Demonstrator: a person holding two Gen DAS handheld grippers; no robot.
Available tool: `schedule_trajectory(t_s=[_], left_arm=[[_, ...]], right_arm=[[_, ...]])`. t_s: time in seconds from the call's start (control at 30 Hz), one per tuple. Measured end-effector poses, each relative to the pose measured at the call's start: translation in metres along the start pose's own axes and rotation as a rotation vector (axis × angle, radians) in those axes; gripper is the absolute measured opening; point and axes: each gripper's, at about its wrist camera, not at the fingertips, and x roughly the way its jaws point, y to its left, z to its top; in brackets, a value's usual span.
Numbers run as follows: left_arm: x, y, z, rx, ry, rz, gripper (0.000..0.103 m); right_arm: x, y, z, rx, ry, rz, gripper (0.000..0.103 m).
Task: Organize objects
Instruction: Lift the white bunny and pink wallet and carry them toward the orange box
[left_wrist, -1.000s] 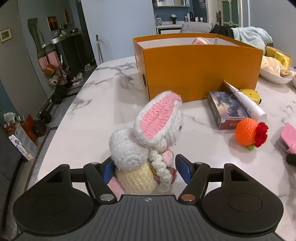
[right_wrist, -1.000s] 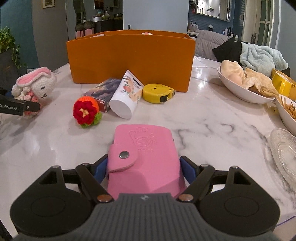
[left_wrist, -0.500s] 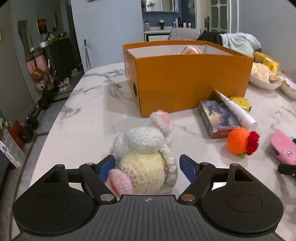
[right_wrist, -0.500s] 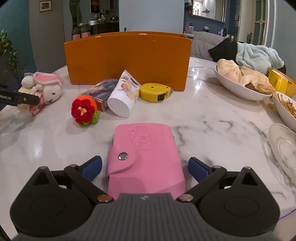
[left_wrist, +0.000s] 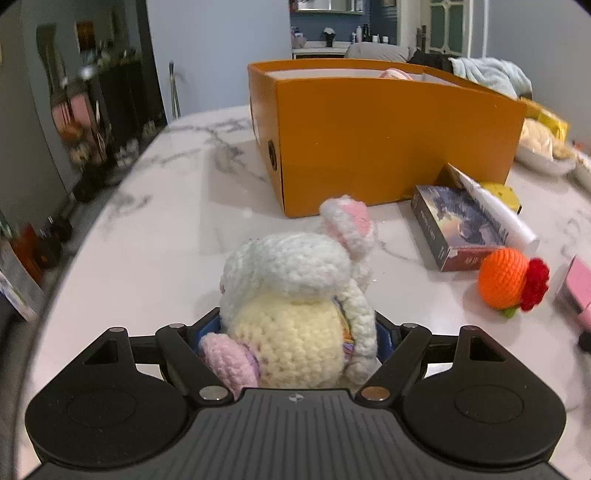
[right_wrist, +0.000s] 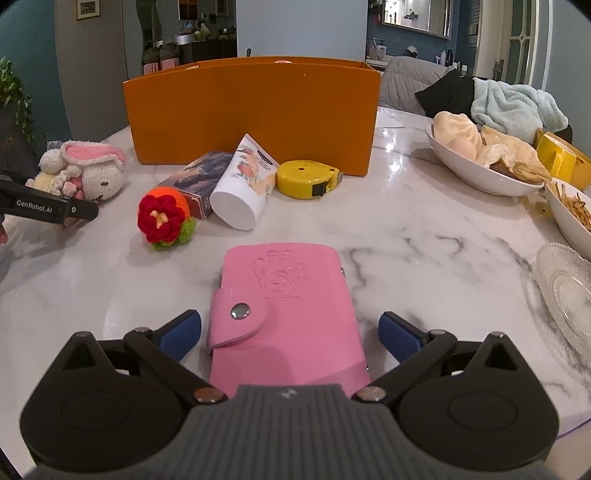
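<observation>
A crocheted white and pink bunny (left_wrist: 295, 295) lies between the fingers of my left gripper (left_wrist: 299, 332), which is shut on its yellow body; it also shows in the right wrist view (right_wrist: 85, 171). My right gripper (right_wrist: 290, 328) is open, its blue pads apart from a pink snap wallet (right_wrist: 284, 314) lying flat on the marble between them. An orange box (left_wrist: 384, 136), also seen in the right wrist view (right_wrist: 255, 110), stands at the back. A crocheted orange ball with a red flower (right_wrist: 164, 218) lies left of the wallet.
In front of the box lie a dark card box (right_wrist: 195, 181), a white tube (right_wrist: 245, 184) and a yellow tape measure (right_wrist: 308, 179). Bowls of food (right_wrist: 480, 155) and a glass plate (right_wrist: 569, 291) stand at the right. The table's edge (left_wrist: 92, 229) runs along the left.
The bunny tipped from upright onto its side, and my left gripper closed on its body. My right gripper opened and let go of the pink wallet, which now lies flat.
</observation>
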Motion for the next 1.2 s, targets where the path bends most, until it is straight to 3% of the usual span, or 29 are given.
schedule_trajectory(t_s=[0.73,0.9,1.2], left_arm=[[0.001,-0.002,-0.001,-0.028,-0.016,-0.003,0.085],[0.0,-0.004,-0.002,-0.031,-0.019,0.001,0.085],[-0.003,-0.006,-0.004,-0.038,-0.014,-0.003,0.084]], right_arm=[[-0.003,0.002,-0.008,-0.009,-0.05,0.012,0.101],[-0.009,0.006,-0.01,-0.037,-0.078,0.04,0.082],[-0.011,0.01,-0.011,-0.037,-0.095,0.033,0.08]])
